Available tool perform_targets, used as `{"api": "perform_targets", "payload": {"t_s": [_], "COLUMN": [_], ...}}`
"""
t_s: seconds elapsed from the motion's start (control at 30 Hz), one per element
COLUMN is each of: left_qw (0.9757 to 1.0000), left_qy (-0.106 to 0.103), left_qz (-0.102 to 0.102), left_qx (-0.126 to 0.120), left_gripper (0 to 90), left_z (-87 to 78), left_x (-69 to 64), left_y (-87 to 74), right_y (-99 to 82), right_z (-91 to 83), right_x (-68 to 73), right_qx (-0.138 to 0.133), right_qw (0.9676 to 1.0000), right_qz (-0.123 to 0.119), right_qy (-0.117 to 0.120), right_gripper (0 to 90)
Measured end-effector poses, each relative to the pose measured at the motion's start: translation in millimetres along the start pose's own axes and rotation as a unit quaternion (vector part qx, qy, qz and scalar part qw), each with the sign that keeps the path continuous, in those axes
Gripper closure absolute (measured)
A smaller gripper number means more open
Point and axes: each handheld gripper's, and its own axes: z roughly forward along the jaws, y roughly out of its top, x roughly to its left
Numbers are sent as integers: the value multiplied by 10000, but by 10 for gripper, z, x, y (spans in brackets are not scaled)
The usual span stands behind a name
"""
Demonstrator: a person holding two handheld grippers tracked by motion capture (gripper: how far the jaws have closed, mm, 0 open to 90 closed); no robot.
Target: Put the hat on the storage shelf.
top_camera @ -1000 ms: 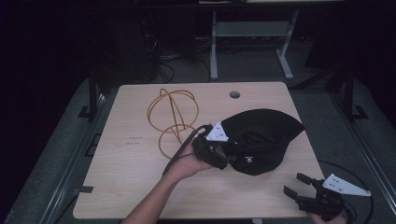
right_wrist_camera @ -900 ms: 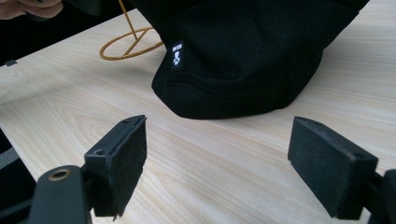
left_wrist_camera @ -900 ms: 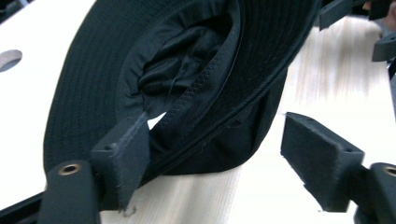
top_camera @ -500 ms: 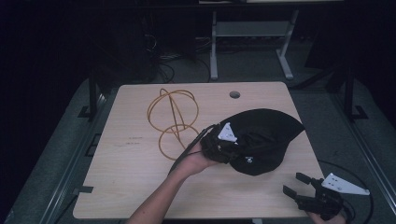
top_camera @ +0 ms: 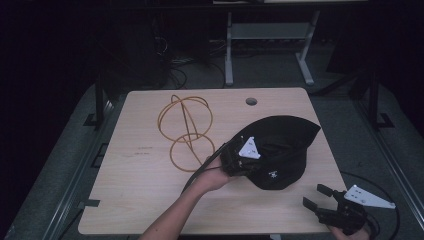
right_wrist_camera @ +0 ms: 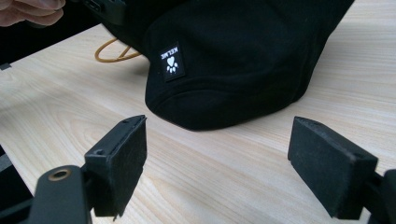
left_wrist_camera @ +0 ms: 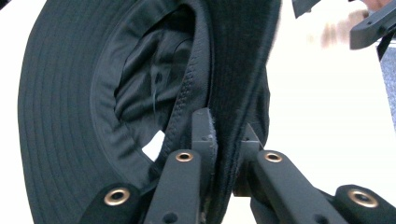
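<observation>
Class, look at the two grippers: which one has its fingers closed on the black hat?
The left gripper: its fingers have just closed on the hat edge. The right gripper stays open, apart from it.

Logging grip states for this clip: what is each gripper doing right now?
Left gripper: jaws have just been closing, now shut on the edge of the black hat.
Right gripper: open, holding nothing, short of the hat.

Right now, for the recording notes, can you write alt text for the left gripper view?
The left gripper is clamped on the edge of a black hat, fabric pinched between its two black jaws. The hat's stitched brim and dark lining open to the left, above a pale wooden table.
</observation>
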Motion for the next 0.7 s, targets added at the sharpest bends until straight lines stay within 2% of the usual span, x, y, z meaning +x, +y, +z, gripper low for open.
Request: {"api": "perform_targets", "payload": {"t_s": [0.07, 0.27, 0.4, 0.5, 0.7], "left_qw": [10000, 9997, 9994, 9988, 9983], "left_qy": [0, -26, -48, -100, -141], "left_qz": [29, -52, -74, -158, -224], "left_qx": [-58, -240, -334, -448, -520], "left_gripper": [856, 868, 869, 870, 871], "left_z": [-8, -38, -55, -53, -60], "left_x": [-17, -44, -50, -58, -62], "left_y": [13, 30, 44, 59, 89], "right_y": [0, 7, 22, 44, 76], "right_z": [6, 21, 31, 77, 196], "right_x": [3, 15, 11, 12, 29], "right_qx": [-7, 0, -118, -230, -150], "right_qw": [10000, 10000, 9998, 9993, 9988], "right_qz": [-15, 28, 117, 282, 427], "right_qy": [-7, -26, -85, -86, -191], "right_gripper": [191, 191, 192, 195, 197]}}
